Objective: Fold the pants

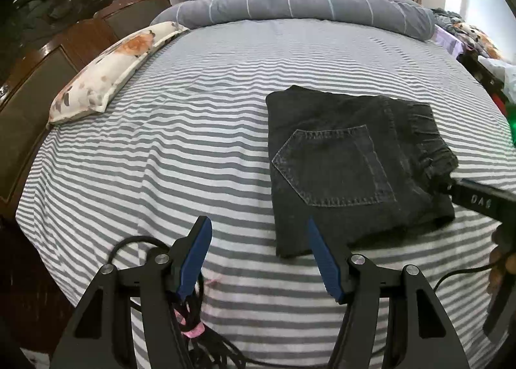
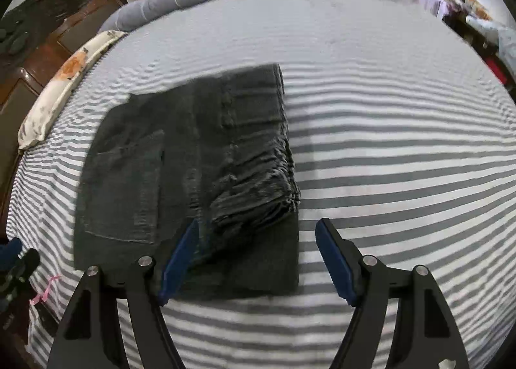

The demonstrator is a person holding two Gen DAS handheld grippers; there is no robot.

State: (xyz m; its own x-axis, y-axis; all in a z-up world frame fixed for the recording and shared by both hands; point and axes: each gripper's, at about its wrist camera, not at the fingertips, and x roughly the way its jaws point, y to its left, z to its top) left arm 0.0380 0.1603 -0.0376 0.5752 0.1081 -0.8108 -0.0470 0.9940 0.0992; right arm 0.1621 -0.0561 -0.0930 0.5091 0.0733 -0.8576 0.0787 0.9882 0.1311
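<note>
Lying folded on striped bed (image 1: pixel 193 143): black pants (image 1: pixel 348 162) (pocket up); left tongs (image 1: pixel 259 259), right tongs (image 2: pixel 256 256) both apart.

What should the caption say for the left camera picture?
Folded black pants on a striped bed, open left gripper nearby.

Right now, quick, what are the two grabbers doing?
Left gripper: open, holding nothing, near the folded pants.
Right gripper: open, holding nothing, over the pants' edge.
</note>
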